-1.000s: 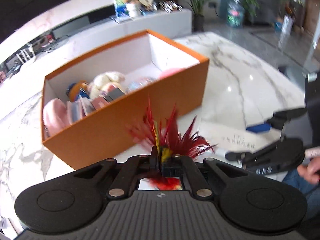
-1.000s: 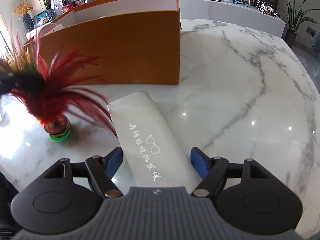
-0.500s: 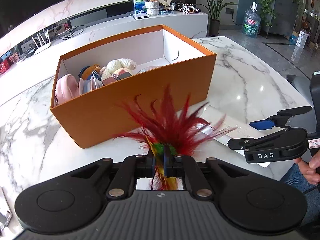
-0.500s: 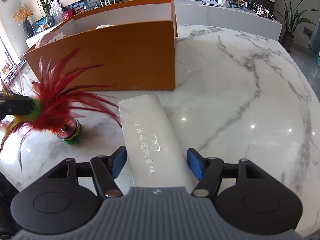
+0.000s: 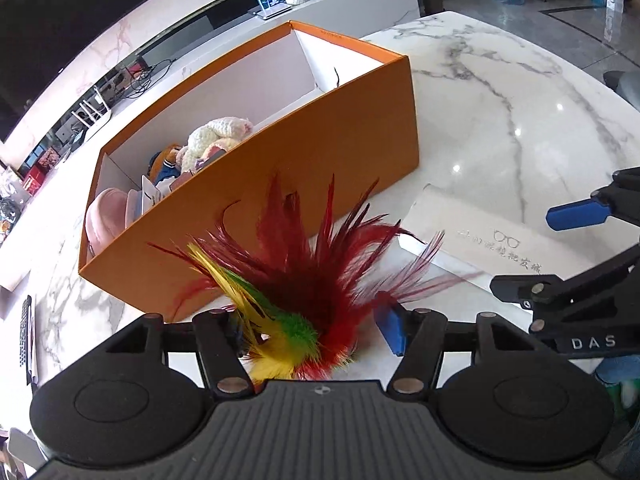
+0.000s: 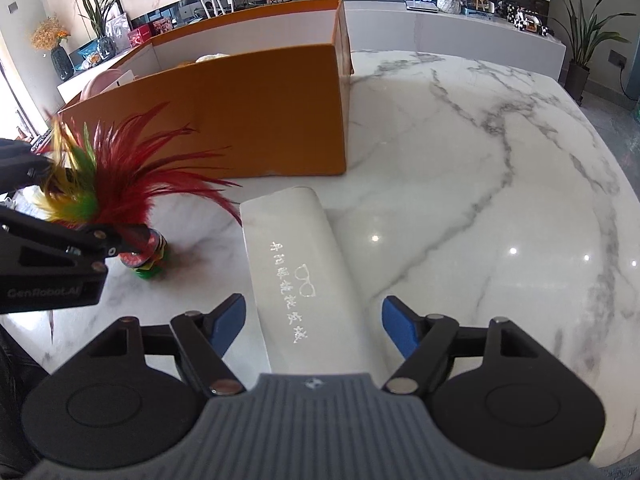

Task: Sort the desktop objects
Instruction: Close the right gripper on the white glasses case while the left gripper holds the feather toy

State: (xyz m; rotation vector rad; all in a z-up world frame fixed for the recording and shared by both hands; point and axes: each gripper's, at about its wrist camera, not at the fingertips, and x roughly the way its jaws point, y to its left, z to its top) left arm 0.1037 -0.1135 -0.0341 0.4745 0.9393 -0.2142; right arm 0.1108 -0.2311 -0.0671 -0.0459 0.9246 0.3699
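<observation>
The left gripper [image 5: 316, 334] has let go of the feather shuttlecock [image 5: 304, 276]: its fingers, pinched tight on the feathers a second ago, now stand wide apart with the plumes loose between them. The shuttlecock's disc base [image 6: 146, 256] rests on the marble table [image 6: 460, 184], just as half a second ago, with the left gripper's finger now low beside it. The right gripper [image 6: 314, 322] has moved forward along the white glasses case [image 6: 308, 280], whose near part now lies between its spread blue pads [image 6: 400, 328].
</observation>
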